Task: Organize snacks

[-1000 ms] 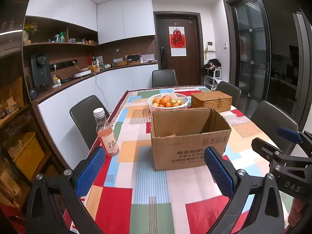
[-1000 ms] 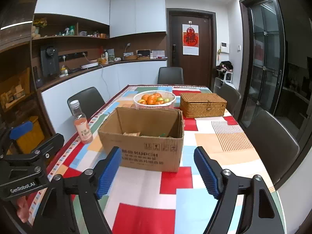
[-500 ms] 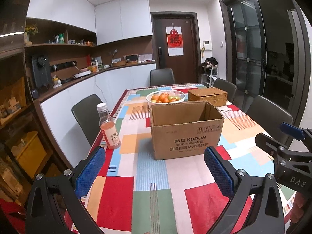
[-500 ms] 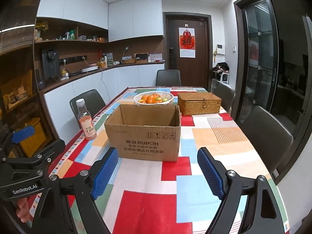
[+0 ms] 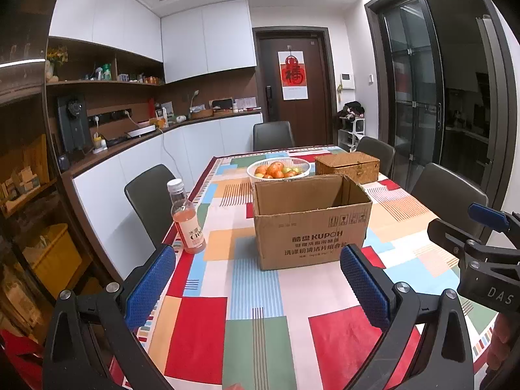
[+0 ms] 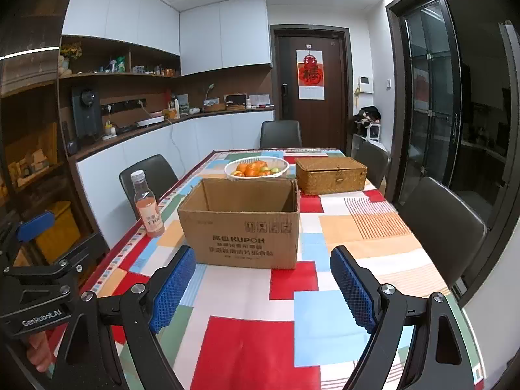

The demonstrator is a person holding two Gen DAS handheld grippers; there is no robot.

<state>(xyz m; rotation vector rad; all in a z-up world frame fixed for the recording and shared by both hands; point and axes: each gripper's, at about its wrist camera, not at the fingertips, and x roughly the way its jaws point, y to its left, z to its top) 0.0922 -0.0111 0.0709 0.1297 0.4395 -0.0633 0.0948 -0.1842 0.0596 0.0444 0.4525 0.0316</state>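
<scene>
Between steps: left gripper (image 5: 256, 284) and right gripper (image 6: 262, 287) both wide, empty, short of brown cardboard box (image 6: 242, 222) mid-table. Next, probably: reach pink drink bottle (image 5: 188, 217) left of box.

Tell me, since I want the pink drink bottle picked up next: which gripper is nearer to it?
Left. The left gripper hangs open just short of the bottle, which stands near its left finger. The right gripper, also open, faces the cardboard box, the bottle farther off to its left.

Chairs (image 5: 148, 195), door (image 5: 294, 91), cabinets (image 5: 208, 39)
</scene>
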